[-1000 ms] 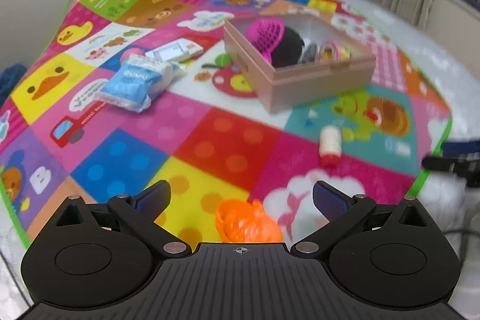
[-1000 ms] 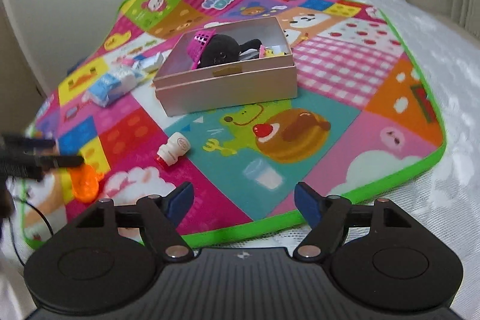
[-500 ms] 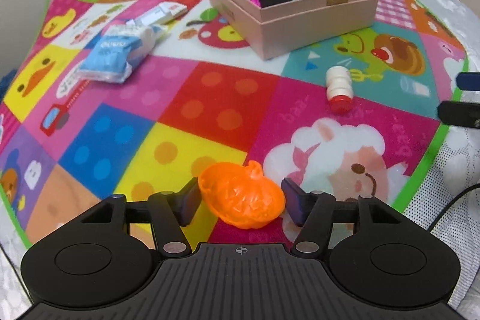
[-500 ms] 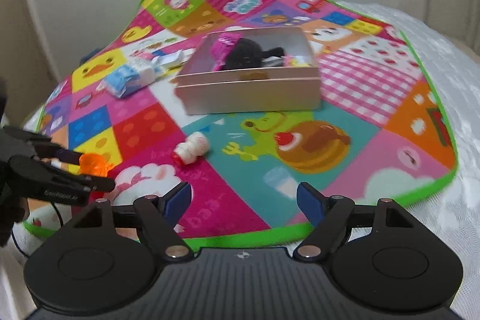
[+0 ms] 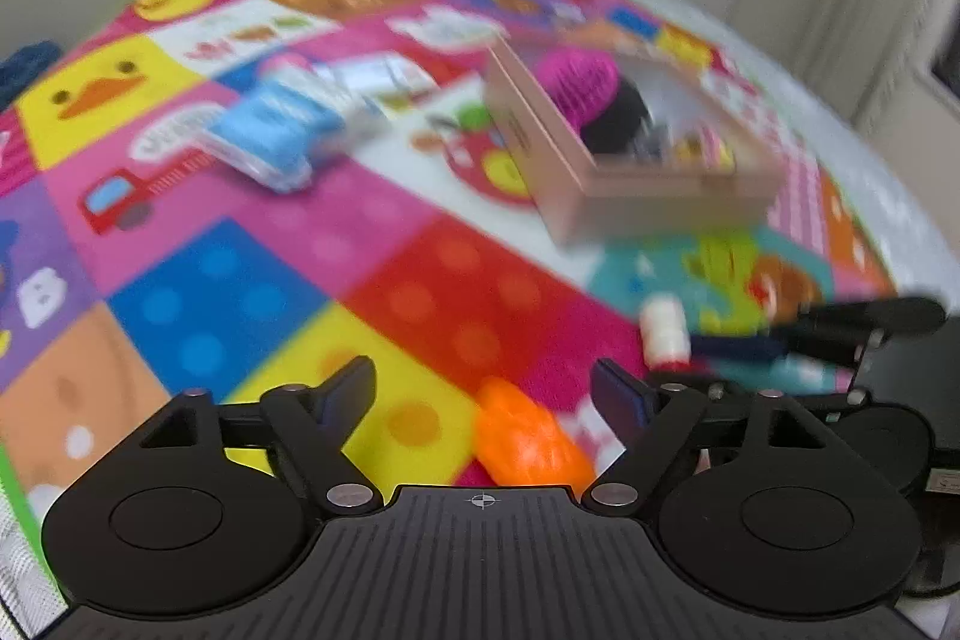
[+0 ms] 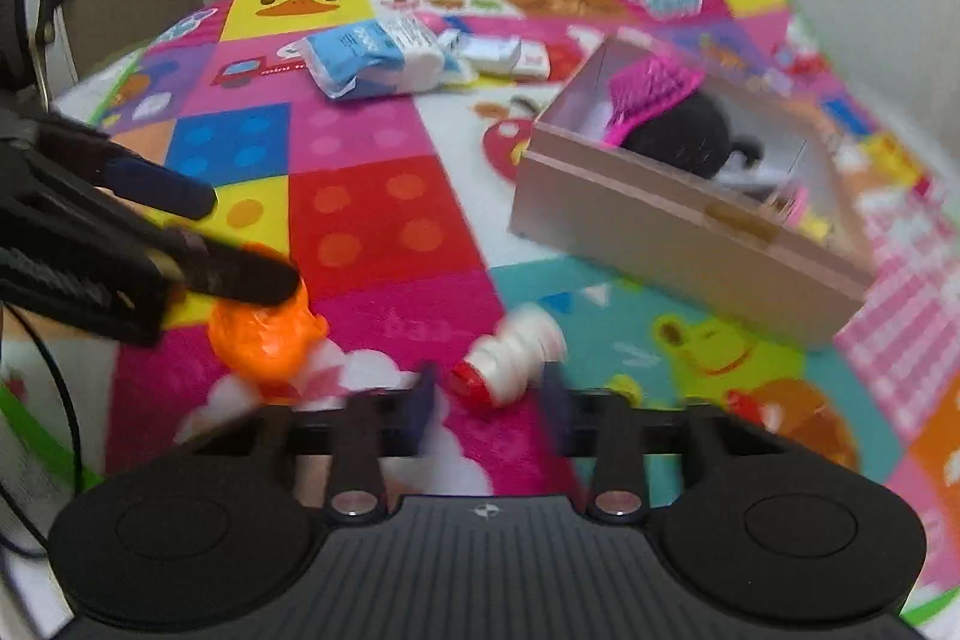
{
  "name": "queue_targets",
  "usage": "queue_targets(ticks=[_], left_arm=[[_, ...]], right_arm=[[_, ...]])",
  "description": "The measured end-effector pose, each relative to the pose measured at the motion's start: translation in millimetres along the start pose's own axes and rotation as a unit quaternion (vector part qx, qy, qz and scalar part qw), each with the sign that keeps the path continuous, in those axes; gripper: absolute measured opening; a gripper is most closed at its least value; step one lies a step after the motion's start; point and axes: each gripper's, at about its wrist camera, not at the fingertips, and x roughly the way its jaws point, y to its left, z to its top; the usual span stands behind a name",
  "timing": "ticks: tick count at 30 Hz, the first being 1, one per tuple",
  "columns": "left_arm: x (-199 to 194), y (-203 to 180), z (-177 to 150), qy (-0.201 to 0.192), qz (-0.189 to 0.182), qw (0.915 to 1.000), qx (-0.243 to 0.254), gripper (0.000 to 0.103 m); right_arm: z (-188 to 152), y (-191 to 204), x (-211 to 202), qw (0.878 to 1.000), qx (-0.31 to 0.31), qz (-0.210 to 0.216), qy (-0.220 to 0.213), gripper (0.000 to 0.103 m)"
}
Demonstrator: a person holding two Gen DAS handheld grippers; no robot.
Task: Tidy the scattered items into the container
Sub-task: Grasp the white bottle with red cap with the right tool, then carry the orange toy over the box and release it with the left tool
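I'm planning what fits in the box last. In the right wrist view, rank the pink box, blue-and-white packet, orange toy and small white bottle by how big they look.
1. pink box
2. blue-and-white packet
3. orange toy
4. small white bottle

The toy and bottle lie nearest the camera, so the packet may really outsize them by more than it seems.

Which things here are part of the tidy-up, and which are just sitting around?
Part of the job:
pink box
orange toy
small bottle
blue packet
white packet
left gripper, opening
right gripper, closing around the small bottle

Just there:
play mat
cable
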Motion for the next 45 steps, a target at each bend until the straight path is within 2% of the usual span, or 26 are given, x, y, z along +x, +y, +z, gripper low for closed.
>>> queue_targets(ticks=[1,4,7,13,15,17,21,22,24,25,26,28,29,31,33,36,37,38,40,42,45], left_arm=[[-3.4,2.8,1.9,-0.010,0.000,0.9999,-0.009,0.096],[-8.3,7.5,6.0,-0.026,-0.002,0.9993,-0.027,0.096],[-5.9,8.2,7.7,-0.022,-0.003,0.9993,-0.030,0.097],[-2.5,5.3,3.1,-0.011,0.002,0.9998,-0.017,0.099],[-0.7,1.8,1.5,-0.007,0.002,1.0000,-0.005,0.100],[1.2,-2.4,-0.3,-0.002,0.008,0.9999,0.012,0.100],[4.1,-3.1,-2.4,0.005,0.016,0.9997,0.020,0.100],[4.8,-2.5,-2.6,0.006,0.017,0.9997,0.019,0.101],[6.5,-2.3,-3.3,0.011,0.020,0.9995,0.020,0.101],[7.6,-3.1,-4.0,0.014,0.021,0.9994,0.024,0.101],[9.6,-5.0,-4.9,0.018,0.022,0.9991,0.031,0.101],[12.4,-10.1,-7.3,0.023,0.023,0.9982,0.050,0.102],[12.8,-13.9,-8.8,0.022,0.024,0.9974,0.064,0.102],[11.9,-21.9,-12.5,0.016,0.025,0.9950,0.095,0.102],[10.5,-27.9,-14.9,0.008,0.029,0.9924,0.119,0.102],[13.1,-26.8,-15.0,0.012,0.034,0.9922,0.119,0.103],[14.2,-24.8,-14.9,0.015,0.034,0.9928,0.114,0.103],[15.7,-21.9,-14.6,0.021,0.030,0.9937,0.106,0.103],[16.3,-19.6,-14.8,0.029,0.014,0.9949,0.096,0.103],[15.5,-23.4,-17.0,0.031,-0.005,0.9940,0.105,0.103],[20.9,-36.1,-22.9,0.028,0.011,0.9887,0.147,0.102]], right_arm=[[3.2,-9.1,-0.5,0.999,0.033,0.010,0.000,0.028],[8.3,-42.6,-5.6,0.990,0.133,0.046,0.001,0.028],[5.9,-80.8,-10.0,0.965,0.244,0.097,0.007,0.028],[-7.9,-119.8,-2.9,0.905,0.384,0.178,0.044,0.028],[-12.8,-126.1,2.3,0.886,0.420,0.188,0.060,0.029],[-16.4,-128.9,3.3,0.879,0.436,0.184,0.059,0.029],[-17.1,-133.3,-3.9,0.883,0.438,0.165,0.032,0.029],[-16.1,-132.3,-8.3,0.890,0.429,0.156,0.019,0.029],[-10.6,-122.8,-20.9,0.918,0.376,0.121,-0.012,0.029],[-8.5,-113.5,-28.1,0.937,0.335,0.094,-0.028,0.034],[-7.0,-100.2,-35.2,0.956,0.285,0.061,-0.045,0.044],[-9.5,-71.8,-44.4,0.977,0.199,0.009,-0.079,0.064],[-12.7,-57.5,-47.4,0.982,0.164,-0.008,-0.099,0.065],[-17.7,-40.7,-46.4,0.986,0.123,-0.015,-0.111,0.065],[-17.5,-28.7,-34.0,0.990,0.096,-0.024,-0.099,0.065],[-11.5,-22.2,-14.3,0.994,0.071,-0.035,-0.077,0.058],[-9.0,-22.4,-8.6,0.995,0.069,-0.030,-0.065,0.045],[-6.5,-22.6,-4.2,0.996,0.068,-0.023,-0.051,0.027],[-4.7,-22.4,-5.9,0.997,0.068,-0.017,-0.037,0.025],[-6.6,-23.8,-19.9,0.996,0.072,-0.020,-0.047,0.025],[-14.4,-29.6,-47.1,0.994,0.090,-0.019,-0.058,0.025]])
